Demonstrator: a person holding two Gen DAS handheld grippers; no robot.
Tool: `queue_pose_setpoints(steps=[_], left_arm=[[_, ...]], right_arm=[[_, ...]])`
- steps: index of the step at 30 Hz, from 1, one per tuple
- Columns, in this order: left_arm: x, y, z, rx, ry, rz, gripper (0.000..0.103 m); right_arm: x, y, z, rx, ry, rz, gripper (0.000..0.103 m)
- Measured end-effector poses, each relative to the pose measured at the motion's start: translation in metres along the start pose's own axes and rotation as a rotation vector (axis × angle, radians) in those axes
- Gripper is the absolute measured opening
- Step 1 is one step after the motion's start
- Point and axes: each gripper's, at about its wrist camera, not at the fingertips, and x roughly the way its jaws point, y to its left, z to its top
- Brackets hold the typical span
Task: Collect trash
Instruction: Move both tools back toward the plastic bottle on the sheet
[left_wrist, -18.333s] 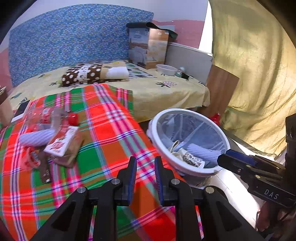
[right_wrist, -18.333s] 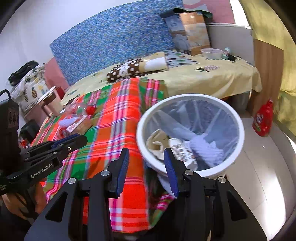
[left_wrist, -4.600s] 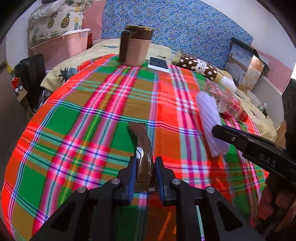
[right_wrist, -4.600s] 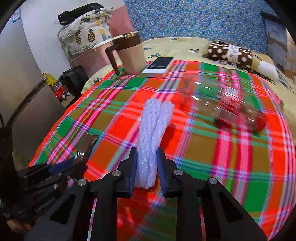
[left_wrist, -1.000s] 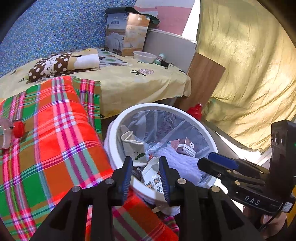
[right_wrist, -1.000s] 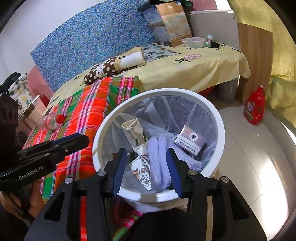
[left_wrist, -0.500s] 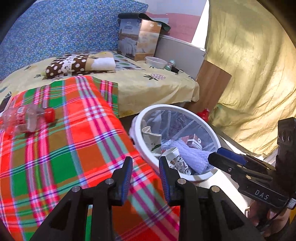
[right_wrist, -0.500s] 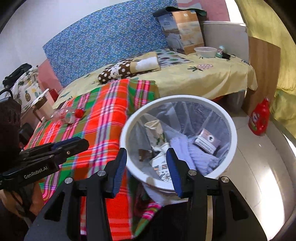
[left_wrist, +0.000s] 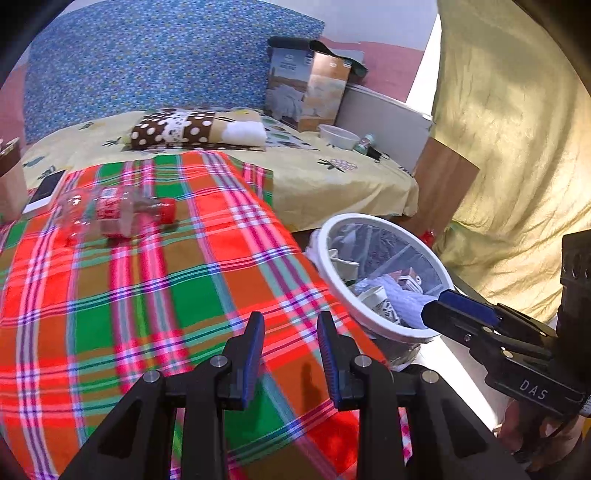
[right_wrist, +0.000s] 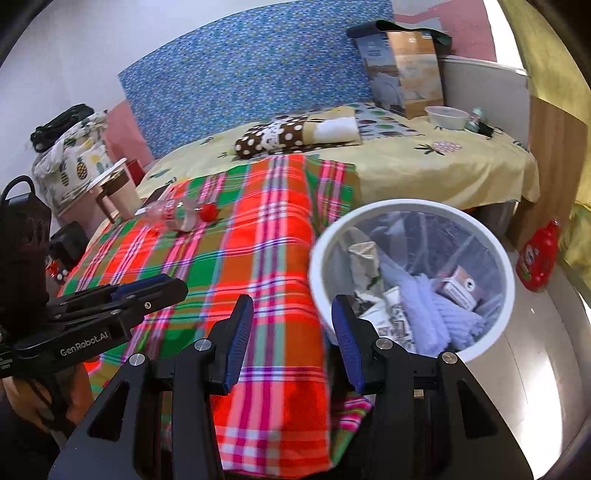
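Observation:
A clear plastic bottle (left_wrist: 114, 214) with a red cap and red label lies on its side on the plaid cloth (left_wrist: 184, 295), far from both grippers; the right wrist view shows the bottle (right_wrist: 181, 216) too. The white trash bin (right_wrist: 406, 204) stands beside the bed and holds a white foam net (right_wrist: 443, 306), a small carton (right_wrist: 461, 288) and crumpled paper. My left gripper (left_wrist: 290, 325) hovers over the cloth's near edge, open and empty. My right gripper (right_wrist: 291, 306) is open and empty, one finger over the cloth, the other over the bin's near rim (left_wrist: 332, 266).
A mug (right_wrist: 118, 192) and a phone (left_wrist: 46, 190) sit at the cloth's far left. A dotted pillow (left_wrist: 173, 127), a cardboard box (left_wrist: 306, 92) and a bowl (left_wrist: 338, 136) lie farther back. A red detergent bottle (right_wrist: 539, 254) stands on the floor by the yellow curtain (left_wrist: 517, 147).
Both grippers have drawn away from over the bin and swung left toward the plaid cloth. The bottle has come into view. Both stay open and empty.

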Motion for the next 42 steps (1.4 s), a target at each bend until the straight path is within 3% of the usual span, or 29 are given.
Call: queue_pose_setpoints(steps=[22,42], left_arm=[[-0.033,0.087,-0.003,-0.134,-0.044,0.146,0.029],[-0.013,0.148,0.023,-0.191,-0.035,0.290,0.029]], right_arm=[[0.041,0.058,0.026,-0.130,0.036,0.124,0.046],[0.109,0.081,0.076,-0.204,0.080,0.164,0.046]])
